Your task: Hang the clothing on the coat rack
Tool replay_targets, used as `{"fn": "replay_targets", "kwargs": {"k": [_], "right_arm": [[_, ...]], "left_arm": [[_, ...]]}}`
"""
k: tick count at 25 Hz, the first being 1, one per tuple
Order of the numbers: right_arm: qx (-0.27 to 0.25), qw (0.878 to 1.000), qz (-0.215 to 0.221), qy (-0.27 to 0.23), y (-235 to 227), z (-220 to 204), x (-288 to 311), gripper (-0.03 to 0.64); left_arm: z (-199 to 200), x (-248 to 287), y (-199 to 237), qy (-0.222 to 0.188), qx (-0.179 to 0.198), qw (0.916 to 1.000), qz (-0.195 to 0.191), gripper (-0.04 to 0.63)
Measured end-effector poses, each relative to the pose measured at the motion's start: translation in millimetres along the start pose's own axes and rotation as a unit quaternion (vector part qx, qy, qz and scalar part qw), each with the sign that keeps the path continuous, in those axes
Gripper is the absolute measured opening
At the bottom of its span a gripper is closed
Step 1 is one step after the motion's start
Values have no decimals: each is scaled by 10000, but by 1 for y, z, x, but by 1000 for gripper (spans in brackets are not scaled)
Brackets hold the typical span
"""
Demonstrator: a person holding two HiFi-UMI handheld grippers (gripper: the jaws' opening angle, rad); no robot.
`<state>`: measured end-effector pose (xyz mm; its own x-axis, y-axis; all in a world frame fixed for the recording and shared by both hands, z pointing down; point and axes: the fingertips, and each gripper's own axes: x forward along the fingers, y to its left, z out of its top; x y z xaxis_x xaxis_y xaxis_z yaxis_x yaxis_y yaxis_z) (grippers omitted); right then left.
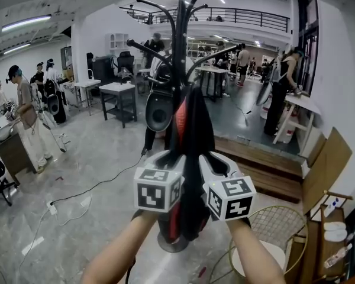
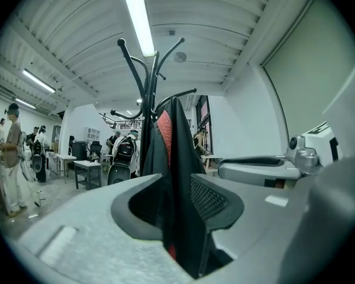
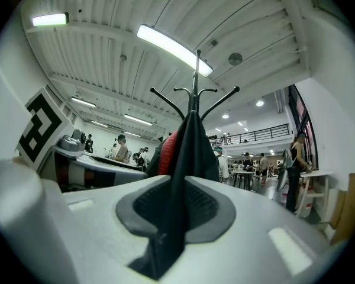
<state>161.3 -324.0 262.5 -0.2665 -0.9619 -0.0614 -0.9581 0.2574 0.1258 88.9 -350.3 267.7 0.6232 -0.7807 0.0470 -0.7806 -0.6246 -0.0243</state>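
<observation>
The clothing (image 1: 192, 141), a black garment with a red inner layer, hangs down the pole of the coat rack (image 1: 180, 46), its top peaking just under the curved black hooks. Which hook bears it cannot be told. The left claw (image 2: 178, 200) is clamped on a fold of it, the dark cloth pinched between its grey pads. The right claw (image 3: 176, 203), just beside it, grips another fold the same way. Both point level at the rack, and each carries a cube (image 1: 158, 189) with black-and-white square markers.

The rack's round base (image 1: 173, 241) stands on a glossy grey concrete floor (image 1: 94, 158), where a cable (image 1: 100, 182) trails off to the left. Behind the rack are a black speaker (image 1: 158, 111) and a dark table (image 1: 118, 90). A low wooden platform (image 1: 254, 158) lies to the right, with a round wire-mesh seat (image 1: 278, 226) nearer.

The hall has white walls, a ribbed ceiling with strip lights (image 1: 26, 22) and a railed balcony (image 1: 248, 16). A person (image 1: 26, 117) stands at far left, and others work at tables farther back.
</observation>
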Motion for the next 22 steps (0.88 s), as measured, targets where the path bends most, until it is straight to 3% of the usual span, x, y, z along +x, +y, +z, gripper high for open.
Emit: {"fn": "replay_targets", "kwargs": {"k": [14, 18, 22], "right_arm": [[111, 9999, 46, 40, 35, 1, -35, 4], [91, 9999, 92, 63, 42, -2, -47, 2], [67, 9999, 111, 41, 51, 4, -56, 2]], "left_arm": [[-6, -38, -26, 46, 85, 9997, -243, 129], [-5, -48, -38, -18, 110, 9994, -323, 26], [-3, -58, -44, -44, 108, 9991, -407, 6]]}}
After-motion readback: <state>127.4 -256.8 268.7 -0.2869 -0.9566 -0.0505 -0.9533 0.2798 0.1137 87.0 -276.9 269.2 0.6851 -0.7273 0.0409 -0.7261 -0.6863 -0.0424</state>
